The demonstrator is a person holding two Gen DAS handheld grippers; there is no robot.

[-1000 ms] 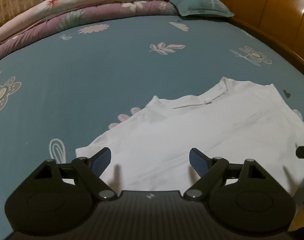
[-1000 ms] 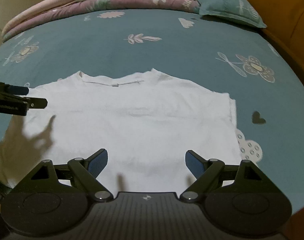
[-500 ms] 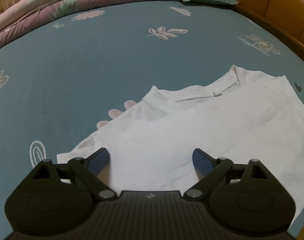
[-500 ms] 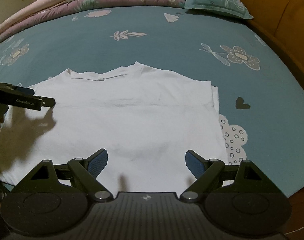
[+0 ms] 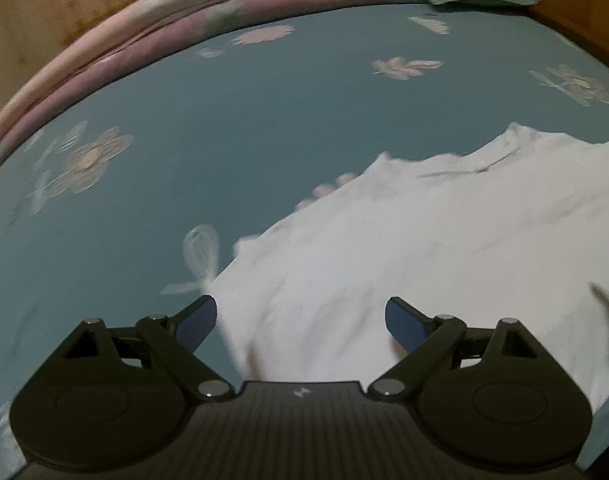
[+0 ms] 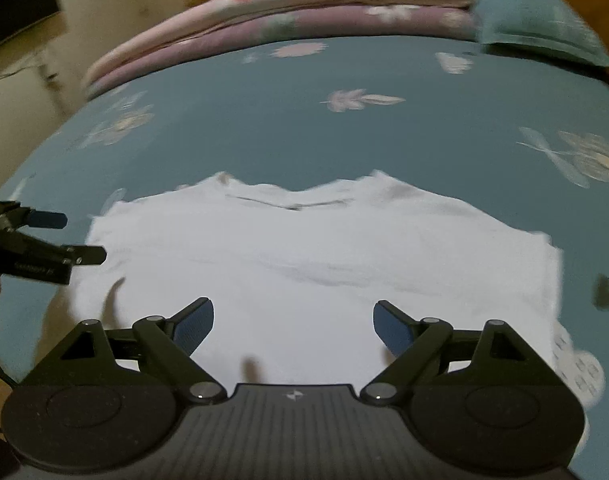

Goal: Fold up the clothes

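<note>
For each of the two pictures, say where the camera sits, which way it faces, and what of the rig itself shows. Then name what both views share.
Left wrist: sits on the left gripper, faces across the bed's left part; its open fingers show.
Right wrist: sits on the right gripper, faces the white shirt squarely; its open fingers and the left gripper show.
Shared: shirt, blue floral sheet, folded quilts, pillow.

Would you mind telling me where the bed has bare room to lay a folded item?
The blue sheet lies bare between the white shirt collar and the stacked quilts, also left of the shirt. The near middle is taken by the shirt.
</note>
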